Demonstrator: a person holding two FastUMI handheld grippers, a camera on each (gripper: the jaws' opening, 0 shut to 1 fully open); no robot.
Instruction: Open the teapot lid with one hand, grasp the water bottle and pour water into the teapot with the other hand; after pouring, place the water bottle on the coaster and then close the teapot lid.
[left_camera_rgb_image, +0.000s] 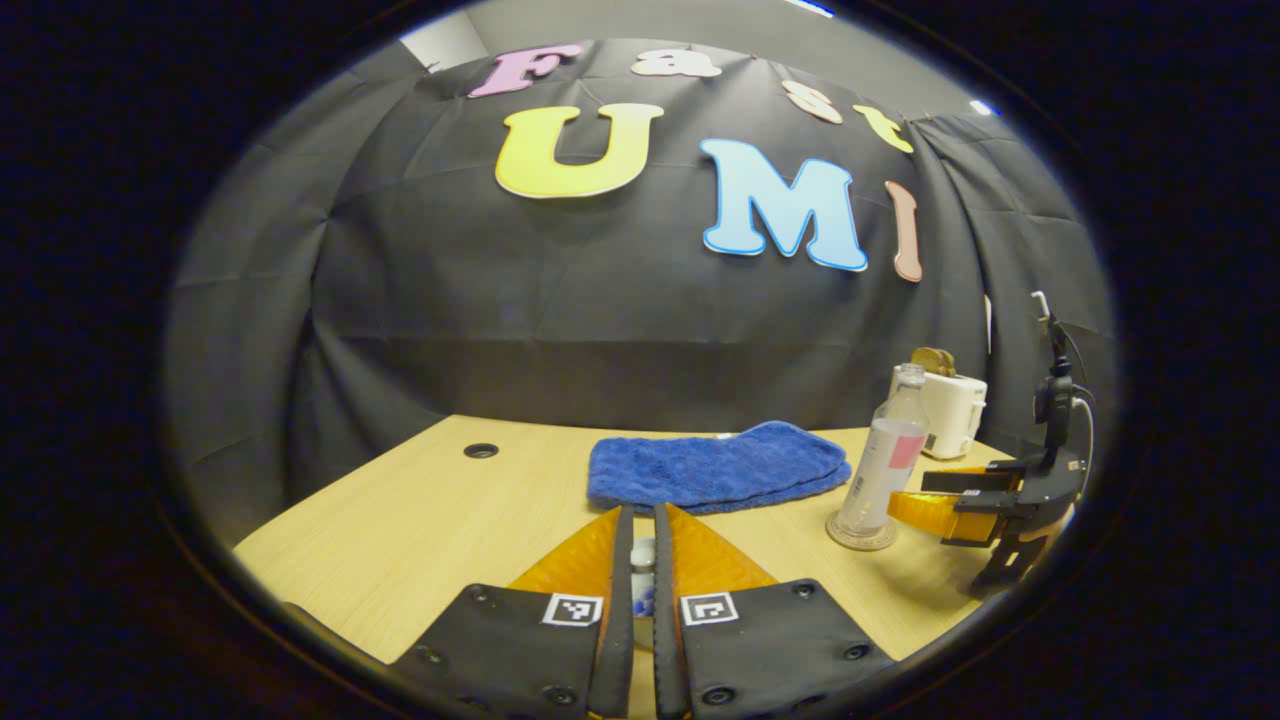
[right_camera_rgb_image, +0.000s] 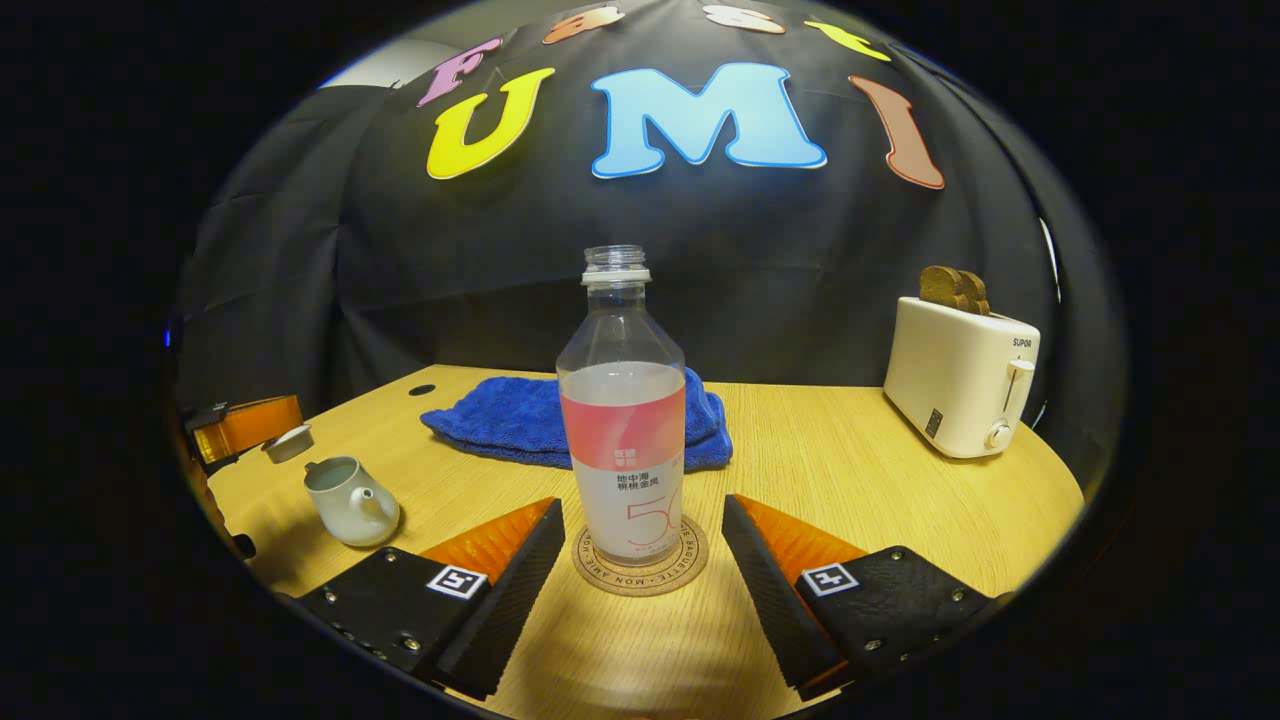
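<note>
1. My right gripper (right_camera_rgb_image: 640, 560) stands wide open at the bottom of the right gripper view, one finger on each side of the water bottle (right_camera_rgb_image: 622, 420), neither touching it.
2. The water bottle stands upright on the coaster (right_camera_rgb_image: 640, 575) at lower centre of that view, uncapped, with liquid up to roughly the top of its label. In the left gripper view it stands at right of centre.
3. My left gripper (left_camera_rgb_image: 643, 570) is nearly closed on a small pale object, which I take to be the teapot lid (left_camera_rgb_image: 643, 556). The right gripper view, far left, shows that lid (right_camera_rgb_image: 288, 441) held above the open teapot (right_camera_rgb_image: 350, 500).
4. Handling, as judged: the bottle looks like thin clear plastic, light and smooth, apt to dent or slip. With no cap, it should stay upright and be taken at the labelled mid-body.
5. The lid and teapot look ceramic, so hard, smooth and chippable. The lid should go down gently and square on the opening.
6. The surface is a pale wood-grain table (right_camera_rgb_image: 850, 470), level and dry as far as I can see.
7. Room: a blue towel (right_camera_rgb_image: 520, 420) lies behind the bottle and a white toaster (right_camera_rgb_image: 960, 385) holding bread stands at right, both well apart from the bottle. Black cloth walls the booth.
</note>
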